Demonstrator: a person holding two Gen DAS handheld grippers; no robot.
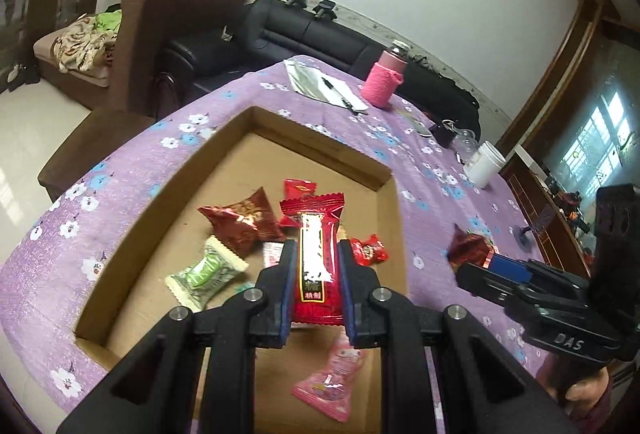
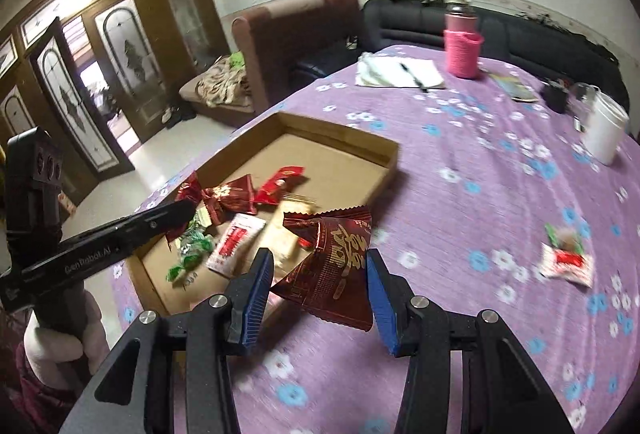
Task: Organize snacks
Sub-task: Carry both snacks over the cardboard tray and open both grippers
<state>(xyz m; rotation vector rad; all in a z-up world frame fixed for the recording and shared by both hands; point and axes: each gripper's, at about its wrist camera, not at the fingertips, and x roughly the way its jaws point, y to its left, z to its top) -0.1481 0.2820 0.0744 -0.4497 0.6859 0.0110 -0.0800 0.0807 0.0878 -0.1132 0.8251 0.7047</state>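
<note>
Both carrying snacks to the shallow cardboard tray (image 1: 248, 122), the left gripper (image 1: 318, 274) clamps a bright red oblong packet (image 1: 316, 254) over it and needs releasing, while the right gripper (image 2: 320, 290) grips a dark red triangular foil pouch (image 2: 332, 262) just short of the rim.

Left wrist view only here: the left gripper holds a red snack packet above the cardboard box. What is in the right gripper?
Observer: A dark red triangular snack packet, pinched between the blue pads of the right gripper.
Operator: Is it over the box?
Observer: It hangs at the near corner of the cardboard box, partly over the purple tablecloth.
Operator: Any snacks outside the box?
Observer: Yes, a white-and-red packet lies on the cloth, right of that gripper.
</note>
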